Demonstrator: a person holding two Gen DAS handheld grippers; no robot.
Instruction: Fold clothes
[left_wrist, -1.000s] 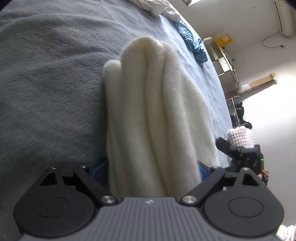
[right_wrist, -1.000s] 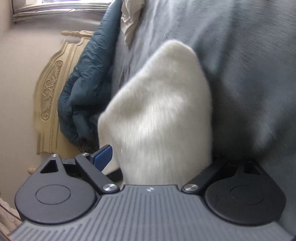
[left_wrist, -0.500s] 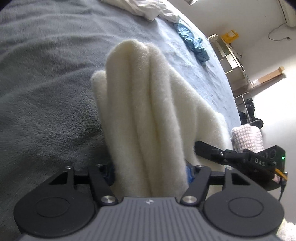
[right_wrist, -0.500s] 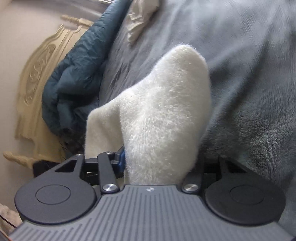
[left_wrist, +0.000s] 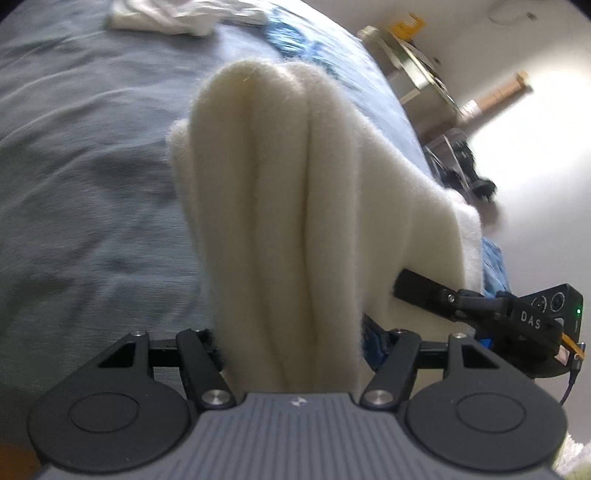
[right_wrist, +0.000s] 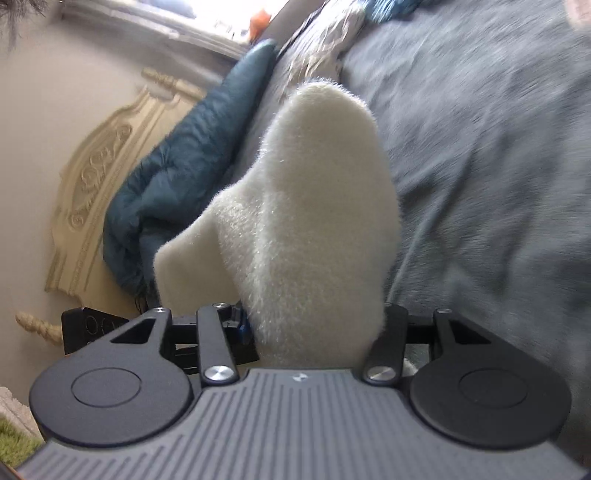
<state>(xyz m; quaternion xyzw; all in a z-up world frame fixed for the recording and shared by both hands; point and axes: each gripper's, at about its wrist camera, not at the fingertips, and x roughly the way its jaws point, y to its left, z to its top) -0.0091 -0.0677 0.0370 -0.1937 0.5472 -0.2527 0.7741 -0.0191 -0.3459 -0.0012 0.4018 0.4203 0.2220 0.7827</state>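
A thick cream fleece garment (left_wrist: 280, 192), bunched into several long folds, hangs above the grey-blue bed cover (left_wrist: 92, 166). My left gripper (left_wrist: 291, 332) is shut on one end of it, and the fabric hides its fingertips. In the right wrist view the other end of the garment (right_wrist: 314, 206) rises from between the jaws of my right gripper (right_wrist: 314, 332), which is shut on it too. The right gripper (left_wrist: 480, 306) also shows at the right of the left wrist view, clamped on the cloth's edge.
Crumpled white clothes (left_wrist: 162, 18) and a blue garment (left_wrist: 295, 37) lie at the bed's far end, with a shelf unit (left_wrist: 417, 74) beyond. A dark teal duvet (right_wrist: 177, 173) is heaped against a carved cream headboard (right_wrist: 92, 177).
Both grippers have narrowed onto the cream garment and risen with it. The bed cover now sits further below, and the views have tilted.
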